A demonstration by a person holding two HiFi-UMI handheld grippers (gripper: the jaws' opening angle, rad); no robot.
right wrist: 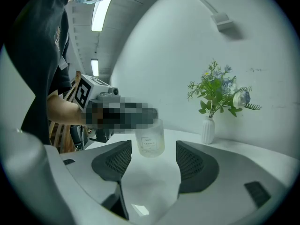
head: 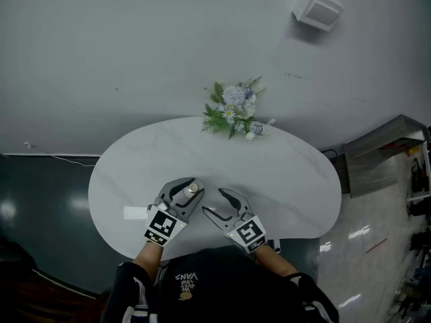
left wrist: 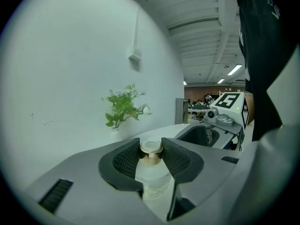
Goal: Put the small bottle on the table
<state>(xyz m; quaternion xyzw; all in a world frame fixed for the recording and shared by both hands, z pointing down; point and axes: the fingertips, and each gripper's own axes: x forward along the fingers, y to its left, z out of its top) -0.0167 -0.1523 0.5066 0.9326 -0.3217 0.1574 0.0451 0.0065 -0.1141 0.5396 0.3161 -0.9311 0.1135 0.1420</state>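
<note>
Nearest to me, I am reading two grippers and one bottle. The left gripper (head: 196, 191) is standing partly open, its two ribbed pads pressing on either side of the small bottle (head: 193, 188) just below the gold cap (left wrist: 151, 151); in the left gripper view the clear bottle body (left wrist: 152, 175) is hanging down between the jaws. The bottle is sitting over the near part of the table (head: 289, 173), toward its left; I am not able to tell whether its base is touching the top. The right gripper (head: 214, 202) is lying just beside the left one, on its right, with jaws spread wide and gripping nothing. In the right gripper view those jaws (right wrist: 153, 148) are framing the bottle (right wrist: 151, 139), but it is standing beyond the tips, clear of both pads. I am counting one table: white, oval, glossy. At its far edge one white vase (right wrist: 207, 130) is standing upright with one bunch of green, white and blue flowers (head: 234, 110), well apart from both grippers. Farther still, one white box (head: 318, 7) is sitting on the pale wall.
</note>
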